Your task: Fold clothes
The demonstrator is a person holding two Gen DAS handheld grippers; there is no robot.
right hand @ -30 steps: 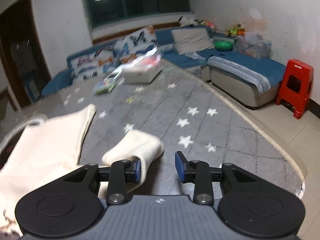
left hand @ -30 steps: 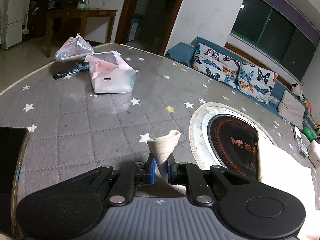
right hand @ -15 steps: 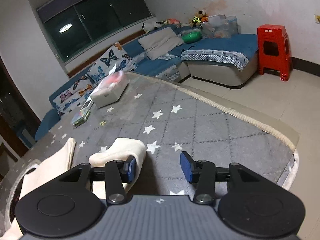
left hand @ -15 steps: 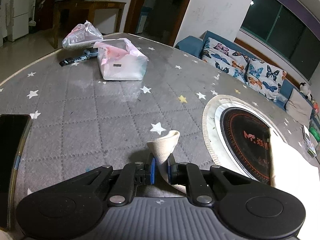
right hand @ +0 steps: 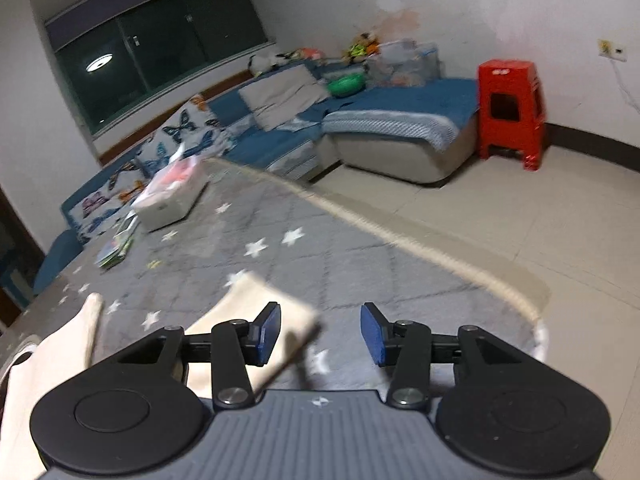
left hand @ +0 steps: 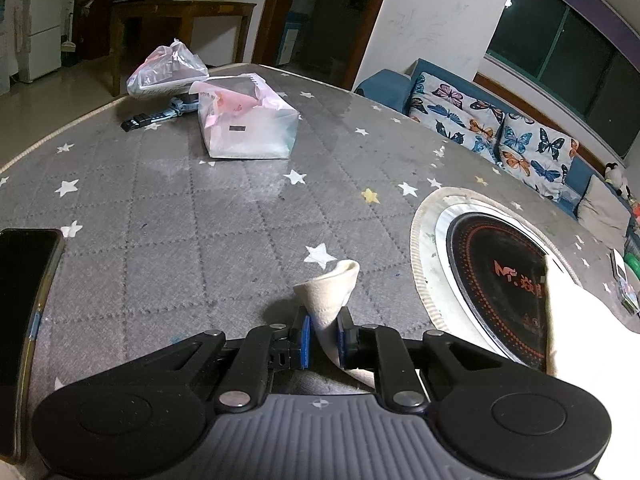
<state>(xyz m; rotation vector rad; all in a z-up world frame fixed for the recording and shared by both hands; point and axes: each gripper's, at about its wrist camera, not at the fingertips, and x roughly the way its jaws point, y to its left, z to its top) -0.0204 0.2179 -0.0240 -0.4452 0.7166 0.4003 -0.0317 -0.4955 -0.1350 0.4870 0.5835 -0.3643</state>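
left tongs [left hand: 322, 338] clamped on the cream knit garment's [left hand: 330, 294] corner, right tongs [right hand: 320, 334] just spread apart beside its sleeve; next, regrab that sleeve

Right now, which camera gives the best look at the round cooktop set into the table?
The left wrist view. There the round cooktop shows almost whole, with its pale ring and red lettering; only its near right edge is covered by the cream garment. The right wrist view shows just a sliver of that ring at its far left edge, and it is blurred.

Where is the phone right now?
In the left wrist view, the phone lies at the far left edge on the star-patterned table cover, left of the left gripper.
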